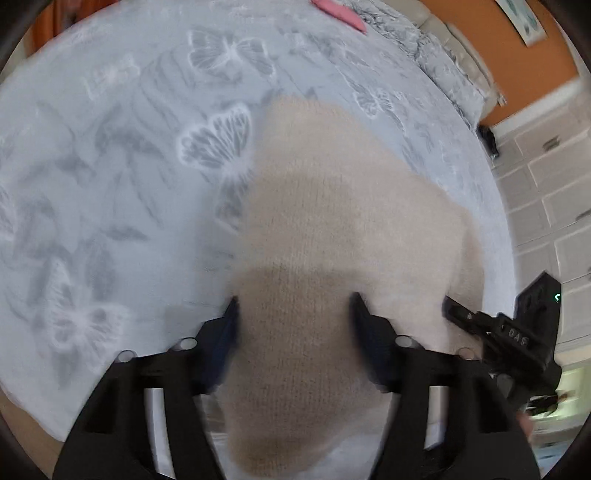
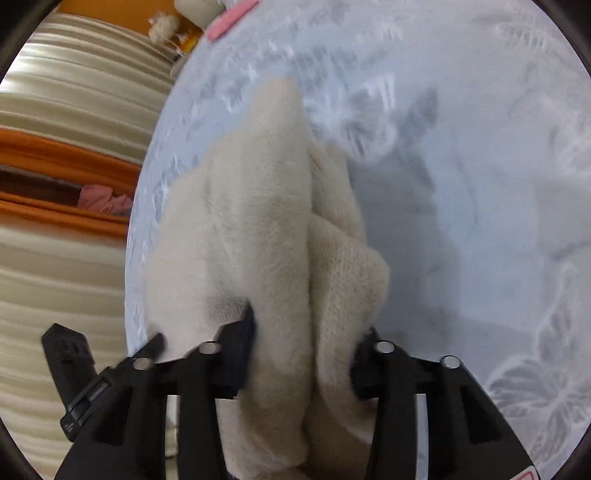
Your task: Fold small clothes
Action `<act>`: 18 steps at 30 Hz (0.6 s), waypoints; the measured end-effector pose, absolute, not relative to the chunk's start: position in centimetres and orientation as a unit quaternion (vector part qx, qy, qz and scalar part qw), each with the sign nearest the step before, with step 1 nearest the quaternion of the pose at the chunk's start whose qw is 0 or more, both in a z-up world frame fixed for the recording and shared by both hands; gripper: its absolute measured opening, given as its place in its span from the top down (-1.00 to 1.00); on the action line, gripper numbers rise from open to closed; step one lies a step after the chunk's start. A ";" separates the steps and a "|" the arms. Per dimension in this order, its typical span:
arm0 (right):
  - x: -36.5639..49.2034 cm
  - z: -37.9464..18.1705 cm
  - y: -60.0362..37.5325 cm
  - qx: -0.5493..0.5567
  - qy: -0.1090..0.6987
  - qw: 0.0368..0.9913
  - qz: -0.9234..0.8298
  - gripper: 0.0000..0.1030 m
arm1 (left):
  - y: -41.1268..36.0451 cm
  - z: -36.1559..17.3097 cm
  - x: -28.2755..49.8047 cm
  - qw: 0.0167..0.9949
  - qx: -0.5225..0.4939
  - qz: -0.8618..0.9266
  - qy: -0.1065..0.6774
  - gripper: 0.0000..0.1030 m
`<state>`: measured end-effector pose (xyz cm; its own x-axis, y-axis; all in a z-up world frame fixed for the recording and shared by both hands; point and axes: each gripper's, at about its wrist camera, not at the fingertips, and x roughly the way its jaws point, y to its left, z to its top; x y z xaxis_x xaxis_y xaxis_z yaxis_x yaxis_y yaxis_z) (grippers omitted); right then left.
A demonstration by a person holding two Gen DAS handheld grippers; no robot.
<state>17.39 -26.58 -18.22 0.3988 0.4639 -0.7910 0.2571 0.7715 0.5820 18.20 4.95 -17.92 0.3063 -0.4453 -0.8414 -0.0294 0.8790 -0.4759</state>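
A cream knit garment (image 1: 325,206) hangs bunched from both grippers and trails onto the bedspread ahead. In the left wrist view my left gripper (image 1: 295,306) has its two black fingers pressed against a wide fold of the knit, one on each side. In the right wrist view the garment (image 2: 258,206) is gathered into thick folds, and my right gripper (image 2: 310,323) is shut on them. The right gripper (image 1: 458,314) also shows at the garment's right edge in the left wrist view. The garment's underside and its far hem are hidden.
A pale blue-grey bedspread (image 1: 110,166) with butterfly prints lies under everything, also as the bedspread (image 2: 480,184) to the right. A pink item (image 1: 340,13) lies at its far edge. White panelled cabinets (image 1: 554,206) stand on the right, and cream striped fabric (image 2: 55,258) sits beyond the bed's left edge.
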 end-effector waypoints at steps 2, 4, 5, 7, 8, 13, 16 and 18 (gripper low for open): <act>16.8 -14.7 -26.0 0.304 0.510 0.801 0.078 0.51 | 4.5 -16.2 18.2 0.795 -0.197 -0.149 0.554 0.35; 16.2 -11.6 -26.1 0.291 0.476 0.825 0.086 0.52 | 3.7 -13.9 17.9 0.810 -0.185 -0.171 0.530 0.39; 15.8 -10.2 -26.3 0.274 0.464 0.839 0.079 0.52 | 3.0 -12.6 17.9 0.817 -0.177 -0.184 0.516 0.40; 15.8 -10.1 -26.9 0.250 0.465 0.847 0.060 0.40 | 1.7 -12.0 18.0 0.822 -0.159 -0.191 0.512 0.39; 16.2 -11.8 -27.3 0.238 0.482 0.842 0.047 0.32 | 0.5 -12.3 18.0 0.826 -0.135 -0.187 0.514 0.33; 16.0 -16.0 -29.1 0.254 0.539 0.803 0.005 0.12 | -1.9 -13.5 17.1 0.836 -0.055 -0.138 0.528 0.19; 12.8 -10.9 -28.4 0.224 0.485 0.845 -0.010 0.08 | -2.0 -10.9 15.2 0.855 -0.015 -0.130 0.502 0.08; 11.1 -9.0 -27.4 0.211 0.464 0.860 -0.001 0.08 | -2.3 -9.5 14.2 0.863 0.008 -0.119 0.492 -0.03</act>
<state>11.14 -27.36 -8.97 0.5701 0.1947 -0.7981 0.1973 0.9106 0.3631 14.16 -2.27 -9.54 0.4882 -0.1970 -0.8502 0.2136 0.9715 -0.1025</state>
